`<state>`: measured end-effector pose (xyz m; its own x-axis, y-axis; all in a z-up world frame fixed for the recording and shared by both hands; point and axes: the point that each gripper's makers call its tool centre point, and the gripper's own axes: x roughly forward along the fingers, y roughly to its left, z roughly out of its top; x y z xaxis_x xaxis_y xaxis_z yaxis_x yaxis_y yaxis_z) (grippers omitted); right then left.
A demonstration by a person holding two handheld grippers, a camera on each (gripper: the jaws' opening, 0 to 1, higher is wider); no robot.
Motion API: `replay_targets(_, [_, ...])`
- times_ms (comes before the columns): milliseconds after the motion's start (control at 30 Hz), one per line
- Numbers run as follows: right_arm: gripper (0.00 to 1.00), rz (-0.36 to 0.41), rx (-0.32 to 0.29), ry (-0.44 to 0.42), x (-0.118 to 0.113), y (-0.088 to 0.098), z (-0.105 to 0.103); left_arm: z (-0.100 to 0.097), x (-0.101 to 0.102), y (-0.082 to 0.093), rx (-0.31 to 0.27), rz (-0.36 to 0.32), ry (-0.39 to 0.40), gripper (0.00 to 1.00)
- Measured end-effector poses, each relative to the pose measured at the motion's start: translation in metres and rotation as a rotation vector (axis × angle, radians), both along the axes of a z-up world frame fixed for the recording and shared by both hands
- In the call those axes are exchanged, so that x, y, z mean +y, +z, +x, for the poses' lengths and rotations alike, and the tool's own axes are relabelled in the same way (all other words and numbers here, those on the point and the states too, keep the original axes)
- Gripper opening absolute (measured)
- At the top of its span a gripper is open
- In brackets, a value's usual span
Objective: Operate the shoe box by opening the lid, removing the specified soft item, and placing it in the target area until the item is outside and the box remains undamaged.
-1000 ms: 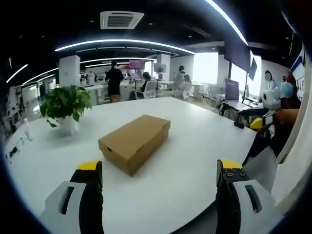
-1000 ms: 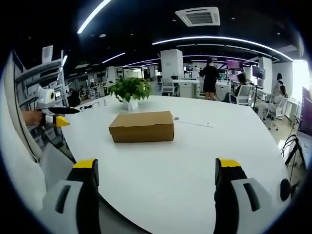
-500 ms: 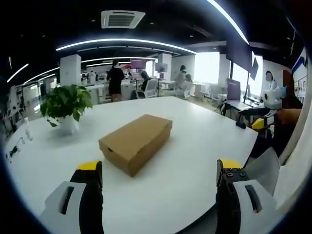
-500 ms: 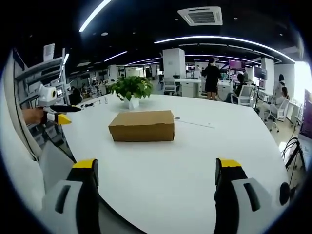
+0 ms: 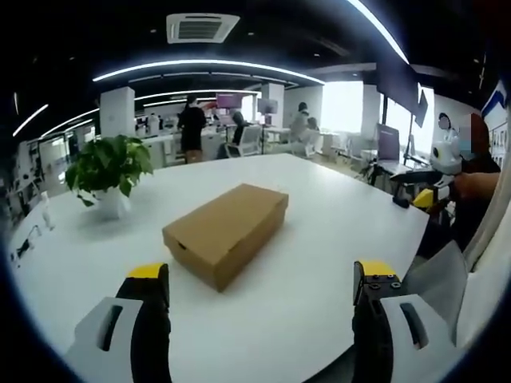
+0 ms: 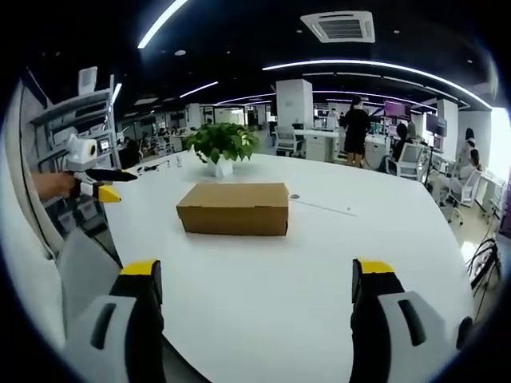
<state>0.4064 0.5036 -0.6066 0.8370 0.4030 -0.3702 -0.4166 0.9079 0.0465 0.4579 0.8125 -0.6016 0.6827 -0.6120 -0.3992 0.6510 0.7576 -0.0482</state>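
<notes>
Both grippers are wide open and hold nothing. From the left gripper view, the left gripper (image 5: 262,279) has two black jaws with yellow tips, and they stand far apart above the white table (image 5: 319,239). The right gripper (image 6: 255,279) looks the same in the right gripper view, with its jaws far apart too.

A brown shoe box (image 5: 226,232) sits flat on the table with its lid shut. It is well away from both grippers and nothing touches it. In the right gripper view the shoe box (image 6: 233,208) shows its long side.

Behind the box is a green plant (image 5: 109,166) in a white pot, near the far edge of the table. The plant (image 6: 221,143) is just past the box in the right gripper view.

At the left edge of the right gripper view, a hand (image 6: 54,184) holds the other gripper out beside the table
</notes>
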Motion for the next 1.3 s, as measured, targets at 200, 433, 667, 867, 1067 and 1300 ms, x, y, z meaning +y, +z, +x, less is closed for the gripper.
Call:
replay_targets(200, [0.94,-0.011,-0.003,0.028,0.0,-0.004,0.017,0.004,-0.002,-0.007,0.016,0.013,-0.006,0.98])
replay_targets(433, [0.93,-0.037,0.0,0.058,0.002,-0.01,0.032,0.013,-0.001,-0.017,0.021,0.021,0.013,0.97])
replay_targets(667, [0.93,-0.064,-0.002,0.106,0.004,-0.018,0.046,0.019,0.001,-0.028,0.026,0.049,0.022,0.96])
replay_targets(867, [0.92,-0.074,-0.011,0.138,0.004,-0.021,0.059,0.027,0.005,-0.034,0.037,0.051,0.055,0.94])
replay_targets(1067, [0.91,-0.062,-0.023,0.166,0.005,-0.023,0.077,0.037,0.008,-0.038,0.035,0.047,0.092,0.93])
replay_targets(1300, [0.86,-0.063,-0.037,0.226,0.011,-0.03,0.092,0.046,0.011,-0.044,0.033,0.062,0.118,0.91])
